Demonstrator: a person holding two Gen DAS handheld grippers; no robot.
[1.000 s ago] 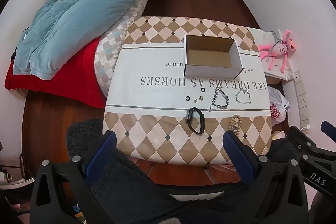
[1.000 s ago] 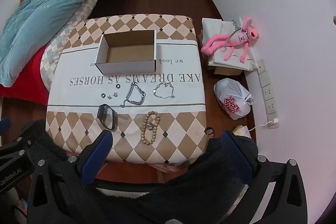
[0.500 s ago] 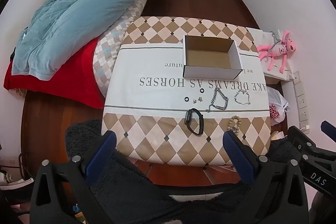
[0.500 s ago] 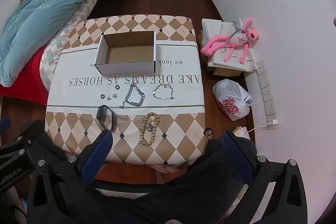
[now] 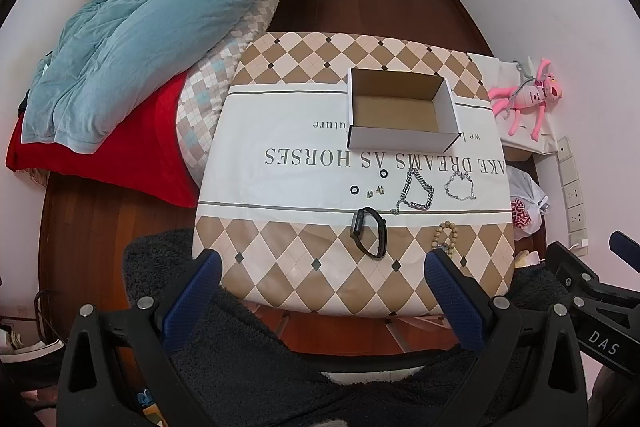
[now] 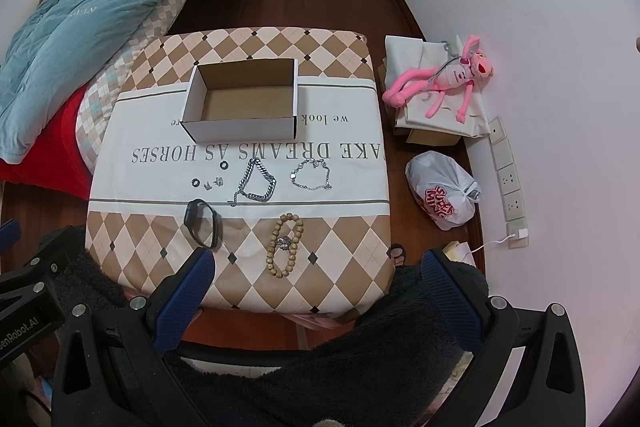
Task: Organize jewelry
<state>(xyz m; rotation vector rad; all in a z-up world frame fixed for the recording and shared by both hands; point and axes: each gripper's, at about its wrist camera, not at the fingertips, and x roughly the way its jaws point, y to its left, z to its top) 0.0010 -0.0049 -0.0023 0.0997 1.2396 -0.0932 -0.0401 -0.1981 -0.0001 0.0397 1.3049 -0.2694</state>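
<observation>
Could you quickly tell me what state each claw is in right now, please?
Left claw: open, holding nothing.
Right claw: open, holding nothing.

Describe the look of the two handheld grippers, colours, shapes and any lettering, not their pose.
The left gripper and right gripper match: black angular frames studded with silver bolts, and two long fingers faced with textured dark-blue pads. In the left wrist view the right gripper's black body carries white letters "DAS"; in the right wrist view the left gripper's body reads "enRobot.AI", cut off at the edge. No cables show.
</observation>
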